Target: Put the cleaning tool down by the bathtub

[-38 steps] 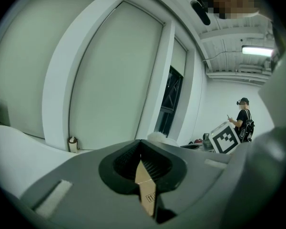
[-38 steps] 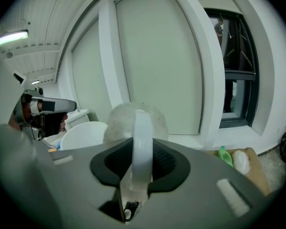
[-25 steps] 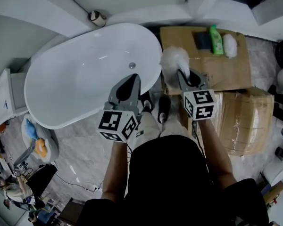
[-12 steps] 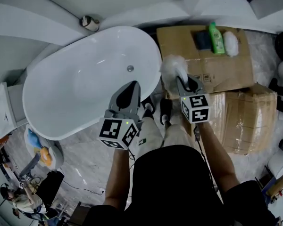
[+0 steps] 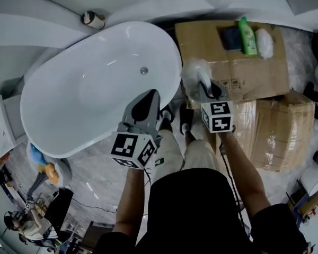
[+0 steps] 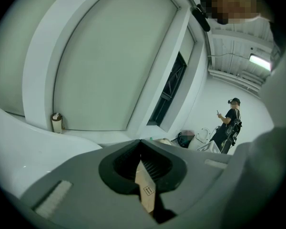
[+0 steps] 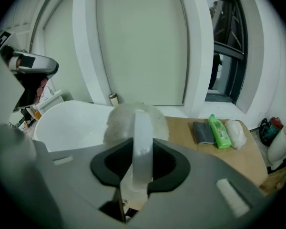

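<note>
The white oval bathtub (image 5: 69,105) fills the left half of the head view. My right gripper (image 5: 211,89) is shut on the clear handle (image 7: 142,147) of the cleaning tool. The tool's fluffy white head (image 5: 193,70) stands up between the tub's right end and the cardboard box (image 5: 244,73). In the right gripper view that head (image 7: 128,120) rises just beyond the right gripper (image 7: 140,144). My left gripper (image 5: 148,97) hovers over the tub's near rim, jaws together with nothing in them; in its own view the left gripper (image 6: 140,144) points at the wall.
On the box lie a green bottle (image 5: 248,36), a grey sponge (image 5: 232,37) and a white fluffy pad (image 5: 266,41). A wrapped box (image 5: 275,131) stands at the right. My feet (image 5: 175,120) are beside the tub. A person (image 6: 229,125) stands far off.
The head view has shifted a little, so tub and boxes sit slightly higher and further left. Both grippers hold about the same places, the right one still gripping the tool.
</note>
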### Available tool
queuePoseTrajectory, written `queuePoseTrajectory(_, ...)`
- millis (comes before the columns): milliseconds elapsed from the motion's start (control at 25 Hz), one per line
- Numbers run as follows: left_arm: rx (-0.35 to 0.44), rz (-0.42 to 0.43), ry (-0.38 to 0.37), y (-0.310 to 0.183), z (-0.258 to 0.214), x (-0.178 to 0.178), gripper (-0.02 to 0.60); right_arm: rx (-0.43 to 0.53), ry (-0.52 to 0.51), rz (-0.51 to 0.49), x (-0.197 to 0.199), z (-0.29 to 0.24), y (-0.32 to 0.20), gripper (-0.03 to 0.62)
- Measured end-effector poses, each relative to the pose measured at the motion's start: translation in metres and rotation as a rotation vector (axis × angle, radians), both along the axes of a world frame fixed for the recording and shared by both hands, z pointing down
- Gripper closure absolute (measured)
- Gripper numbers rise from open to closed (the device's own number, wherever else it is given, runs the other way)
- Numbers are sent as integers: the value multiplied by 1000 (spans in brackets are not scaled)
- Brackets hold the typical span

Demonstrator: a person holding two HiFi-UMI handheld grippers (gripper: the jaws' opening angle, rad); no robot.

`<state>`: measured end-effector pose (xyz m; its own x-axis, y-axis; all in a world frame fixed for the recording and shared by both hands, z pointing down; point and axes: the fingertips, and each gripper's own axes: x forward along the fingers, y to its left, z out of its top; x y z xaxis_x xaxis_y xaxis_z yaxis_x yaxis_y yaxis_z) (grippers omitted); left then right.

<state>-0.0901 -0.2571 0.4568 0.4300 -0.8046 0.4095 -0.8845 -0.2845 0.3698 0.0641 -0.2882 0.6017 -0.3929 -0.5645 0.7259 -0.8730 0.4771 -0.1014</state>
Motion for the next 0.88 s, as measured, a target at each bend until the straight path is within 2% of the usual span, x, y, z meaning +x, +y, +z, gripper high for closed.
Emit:
queuePoseTrajectory(480,-46,45,-3,-20,30,5,583,-58,32,21,-5,64,-32,503)
queuePoseTrajectory(880,-91,61,-13,-34,51,-6,583,-100,39,48,-6,113,-55,503)
